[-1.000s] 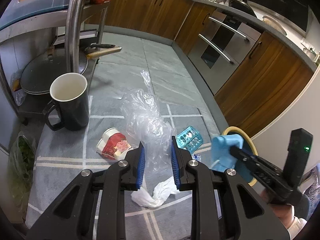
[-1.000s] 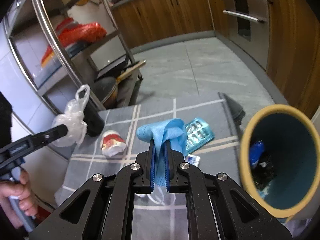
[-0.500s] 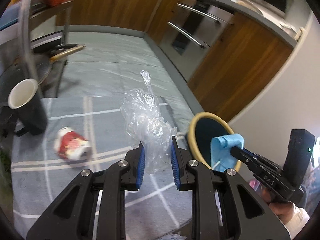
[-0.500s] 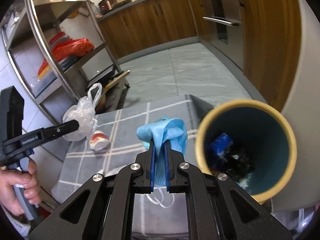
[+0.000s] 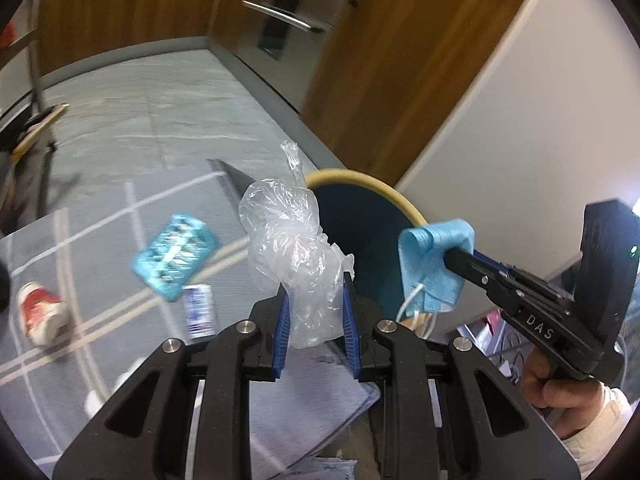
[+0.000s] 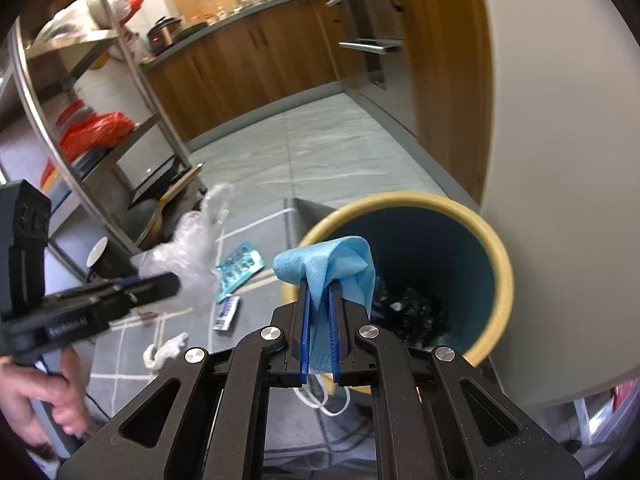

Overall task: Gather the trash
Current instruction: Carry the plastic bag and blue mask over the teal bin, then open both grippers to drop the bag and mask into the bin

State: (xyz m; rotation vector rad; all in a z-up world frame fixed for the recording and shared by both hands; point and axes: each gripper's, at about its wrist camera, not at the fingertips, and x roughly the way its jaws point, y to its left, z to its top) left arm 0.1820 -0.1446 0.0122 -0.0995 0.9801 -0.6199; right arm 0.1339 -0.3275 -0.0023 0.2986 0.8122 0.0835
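1. The clear plastic bag (image 5: 294, 254) is crumpled and pinched between the blue pads of the left gripper (image 5: 314, 308), held in the air with its knotted end pointing up. It sits just beside the near rim of the bin (image 5: 404, 204).
2. The blue face mask (image 6: 332, 272) is clamped in the right gripper (image 6: 320, 336), jaws narrow around the folded cloth. Its white ear loops (image 6: 320, 400) hang below the fingers. The mask is held at the bin's near rim, level with the opening.
3. The bin has a yellow rim and a dark blue inside; the right wrist view shows rubbish already at its bottom (image 6: 416, 308).
4. Left on the grey checked mat (image 5: 100, 216): a teal blister pack (image 5: 176, 256), a small white and blue sachet (image 5: 198, 310) just beside it, a red and white cup (image 5: 40, 312) lying on its side, and a crumpled white tissue (image 6: 166, 350).
5. A dark mug (image 6: 105, 258) stands upright near the foot of the metal rack (image 6: 80, 120).
6. Wooden cabinets (image 6: 248, 68) line the far side of the tiled floor.
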